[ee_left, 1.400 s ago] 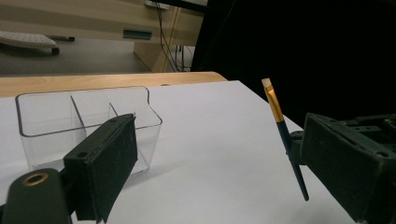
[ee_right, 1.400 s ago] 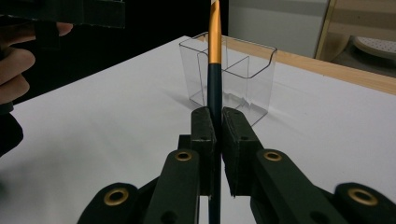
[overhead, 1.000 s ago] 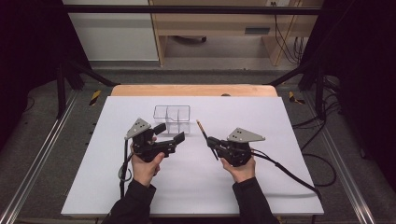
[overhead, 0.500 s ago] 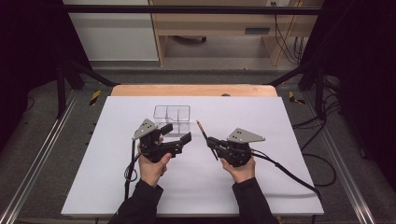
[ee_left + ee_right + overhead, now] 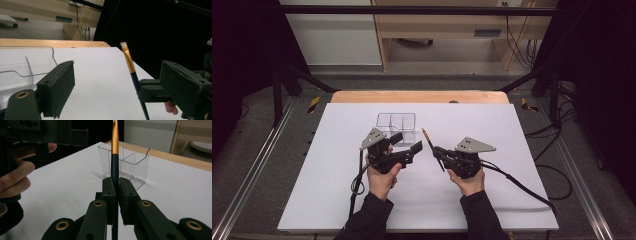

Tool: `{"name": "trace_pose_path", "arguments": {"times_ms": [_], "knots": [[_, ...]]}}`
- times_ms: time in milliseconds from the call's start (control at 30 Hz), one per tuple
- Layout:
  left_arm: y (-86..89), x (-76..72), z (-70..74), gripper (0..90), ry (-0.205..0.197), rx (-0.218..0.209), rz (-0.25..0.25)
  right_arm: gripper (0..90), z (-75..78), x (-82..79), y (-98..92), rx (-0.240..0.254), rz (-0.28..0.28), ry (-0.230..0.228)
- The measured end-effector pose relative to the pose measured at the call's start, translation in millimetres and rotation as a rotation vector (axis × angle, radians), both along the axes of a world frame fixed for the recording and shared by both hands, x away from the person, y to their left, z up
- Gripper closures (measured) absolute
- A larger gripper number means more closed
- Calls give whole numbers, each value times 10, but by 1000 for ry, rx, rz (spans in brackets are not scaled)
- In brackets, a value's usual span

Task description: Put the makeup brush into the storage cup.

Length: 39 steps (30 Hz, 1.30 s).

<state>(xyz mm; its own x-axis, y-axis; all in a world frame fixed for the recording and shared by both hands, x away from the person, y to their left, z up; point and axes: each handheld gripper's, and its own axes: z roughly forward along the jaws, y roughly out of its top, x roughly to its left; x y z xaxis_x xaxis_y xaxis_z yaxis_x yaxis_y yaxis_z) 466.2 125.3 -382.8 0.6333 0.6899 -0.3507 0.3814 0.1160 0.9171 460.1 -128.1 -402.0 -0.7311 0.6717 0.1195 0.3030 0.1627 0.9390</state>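
Observation:
A slim brush (image 5: 430, 141) with a dark handle, gold ferrule and pale tip is clamped by its handle in my right gripper (image 5: 438, 152), which is shut on it. In the right gripper view the brush (image 5: 115, 150) rises straight up from between the pads (image 5: 109, 192). My left gripper (image 5: 408, 142) stands open just left of the brush, its pads off it. The left gripper view shows the brush (image 5: 128, 61) upright beyond its wide-apart pads (image 5: 60, 87). A clear divided organizer (image 5: 397, 125) stands just behind the left gripper.
White sheet (image 5: 332, 190) covers the table, with a wooden edge (image 5: 362, 96) at the back. The organizer (image 5: 135, 162) has several empty compartments. The person's left hand (image 5: 15, 177) is close to the right gripper. Cables (image 5: 522, 185) trail toward the right.
The left gripper has shifted a little to the right, toward the brush, with its jaws still open. The right gripper and brush have stayed in place.

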Motion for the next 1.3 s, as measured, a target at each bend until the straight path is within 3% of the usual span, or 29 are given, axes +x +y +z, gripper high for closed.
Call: {"name": "trace_pose_path", "arguments": {"times_ms": [533,867,1300], "knots": [[-147,24,-49,184,11,-34,-8,841,-1,-7,6,10,3,-2],[-228,45,-84,232,38,-59,-13,841,-2,-13,8,14,5,-5],[-294,59,-112,383,71,-80,-23,841,-9,-17,14,17,9,-6]]}}
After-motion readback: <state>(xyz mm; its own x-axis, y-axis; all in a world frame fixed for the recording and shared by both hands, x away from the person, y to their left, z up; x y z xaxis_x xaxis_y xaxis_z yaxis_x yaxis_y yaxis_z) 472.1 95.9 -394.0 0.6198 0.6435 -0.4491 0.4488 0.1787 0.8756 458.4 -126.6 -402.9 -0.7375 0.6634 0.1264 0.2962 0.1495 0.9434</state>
